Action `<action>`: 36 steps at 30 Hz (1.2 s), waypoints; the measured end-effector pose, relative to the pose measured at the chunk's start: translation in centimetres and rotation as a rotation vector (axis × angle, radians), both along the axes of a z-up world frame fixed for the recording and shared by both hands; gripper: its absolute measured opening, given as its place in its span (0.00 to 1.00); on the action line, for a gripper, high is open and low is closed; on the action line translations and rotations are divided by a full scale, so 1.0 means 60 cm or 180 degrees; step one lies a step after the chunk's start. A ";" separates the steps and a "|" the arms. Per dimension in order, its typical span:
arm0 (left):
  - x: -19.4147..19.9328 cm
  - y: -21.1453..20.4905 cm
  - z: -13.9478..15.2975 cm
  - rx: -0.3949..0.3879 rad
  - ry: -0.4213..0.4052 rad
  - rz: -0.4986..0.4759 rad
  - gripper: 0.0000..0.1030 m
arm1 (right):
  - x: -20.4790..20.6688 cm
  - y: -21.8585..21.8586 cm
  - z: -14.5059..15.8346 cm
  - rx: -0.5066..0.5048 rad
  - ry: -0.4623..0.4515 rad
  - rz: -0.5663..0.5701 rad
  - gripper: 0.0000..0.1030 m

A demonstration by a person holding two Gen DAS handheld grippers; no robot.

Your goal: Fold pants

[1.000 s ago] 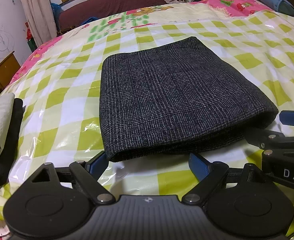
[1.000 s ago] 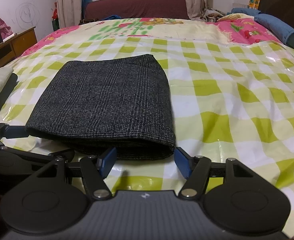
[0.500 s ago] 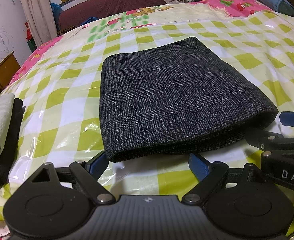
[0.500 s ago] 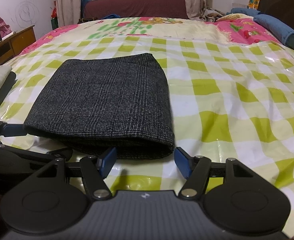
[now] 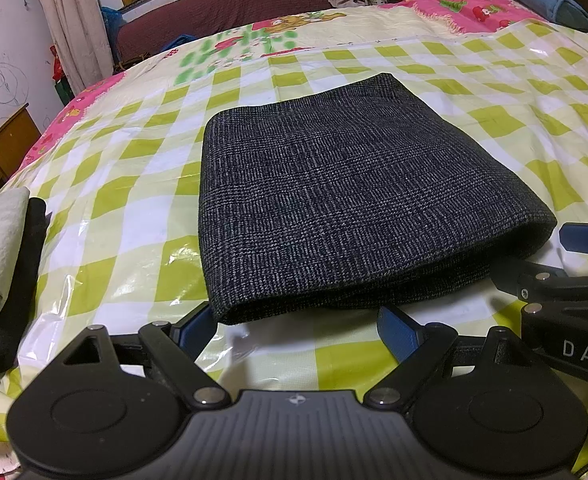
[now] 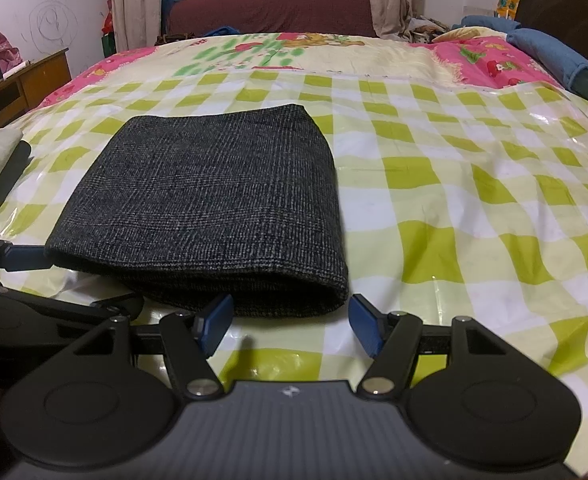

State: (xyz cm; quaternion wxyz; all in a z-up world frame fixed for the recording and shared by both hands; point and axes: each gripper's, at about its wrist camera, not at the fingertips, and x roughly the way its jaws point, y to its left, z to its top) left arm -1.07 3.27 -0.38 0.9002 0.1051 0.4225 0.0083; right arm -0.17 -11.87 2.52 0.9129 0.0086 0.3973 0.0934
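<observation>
The dark grey checked pants (image 5: 346,192) lie folded into a thick rectangle on the green-and-white checked plastic sheet (image 5: 126,196) over the bed. They also show in the right wrist view (image 6: 214,208). My left gripper (image 5: 294,330) is open and empty, just in front of the pants' near left corner. My right gripper (image 6: 290,320) is open and empty, just in front of the near right corner. Each gripper shows at the edge of the other's view.
A folded pile of pale and black cloth (image 5: 2,256) lies at the left edge of the bed. A blue pillow (image 6: 558,60) lies at the far right. A wooden cabinet (image 6: 22,84) stands to the left, a maroon sofa (image 6: 274,12) beyond the bed.
Almost nothing has moved. The right wrist view has shifted very slightly; the pants and both open grippers stay where they were.
</observation>
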 end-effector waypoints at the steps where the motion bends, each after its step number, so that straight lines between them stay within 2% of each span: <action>1: 0.000 0.000 0.000 0.0001 -0.0002 0.0000 0.97 | 0.000 0.000 0.000 0.0001 0.0002 -0.0001 0.63; 17: 0.003 0.002 0.000 0.0045 0.0078 0.0055 0.97 | 0.002 0.000 -0.007 0.0012 0.0040 -0.0028 0.63; 23: 0.008 0.004 -0.005 -0.0014 0.0192 0.0119 0.97 | 0.006 -0.001 -0.011 0.0024 0.0077 -0.0039 0.63; 36: 0.007 0.002 -0.003 -0.0013 0.0228 0.0155 0.97 | 0.007 -0.003 -0.013 0.0033 0.0077 -0.0047 0.63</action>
